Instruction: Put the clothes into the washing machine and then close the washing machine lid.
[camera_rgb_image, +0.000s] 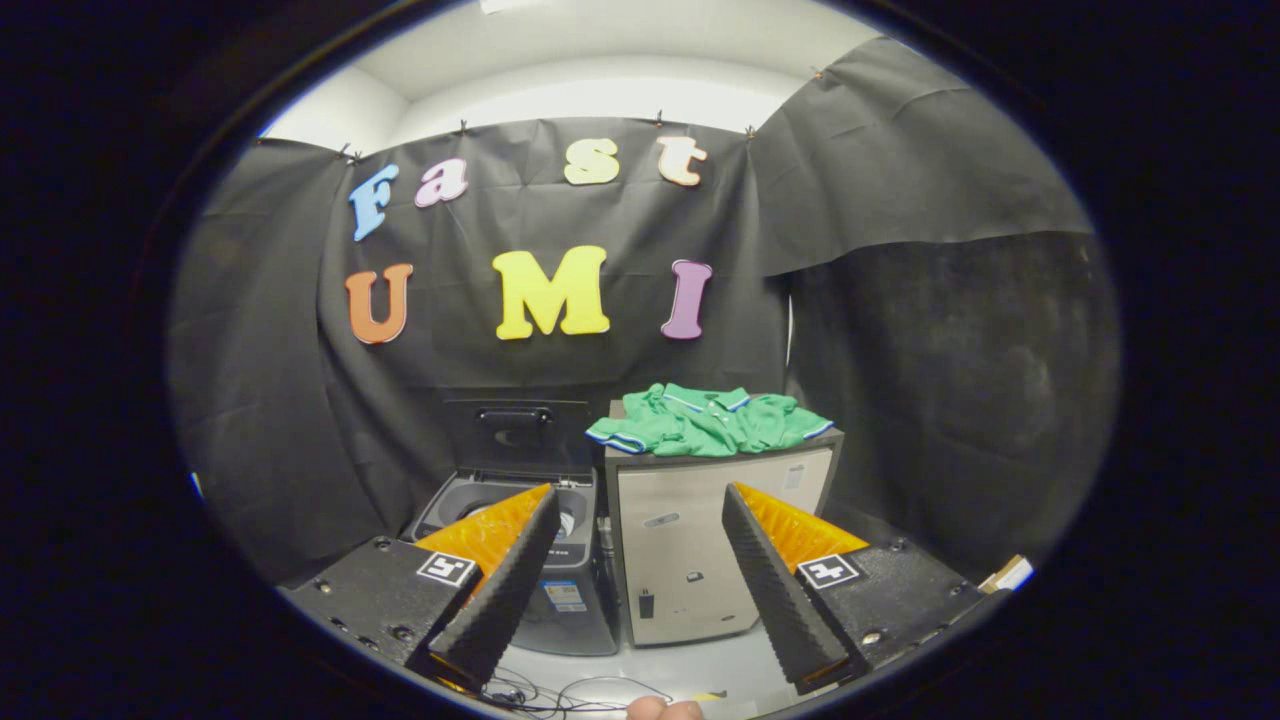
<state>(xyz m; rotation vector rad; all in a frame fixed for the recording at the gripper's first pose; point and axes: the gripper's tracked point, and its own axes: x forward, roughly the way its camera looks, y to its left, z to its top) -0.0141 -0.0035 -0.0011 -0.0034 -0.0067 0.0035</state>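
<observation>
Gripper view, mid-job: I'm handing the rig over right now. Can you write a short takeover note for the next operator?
Gripper: fingers open, holding nothing, well back from both units.
Green clothes: piled on top of the beige cabinet, beyond the fingers.
Washing machine: beside the cabinet, behind the left finger; its lid stands raised, the tub open.
Done: nothing loaded yet.
Left: move in, grasp the clothes, drop them into the tub, then close the lid.
</observation>
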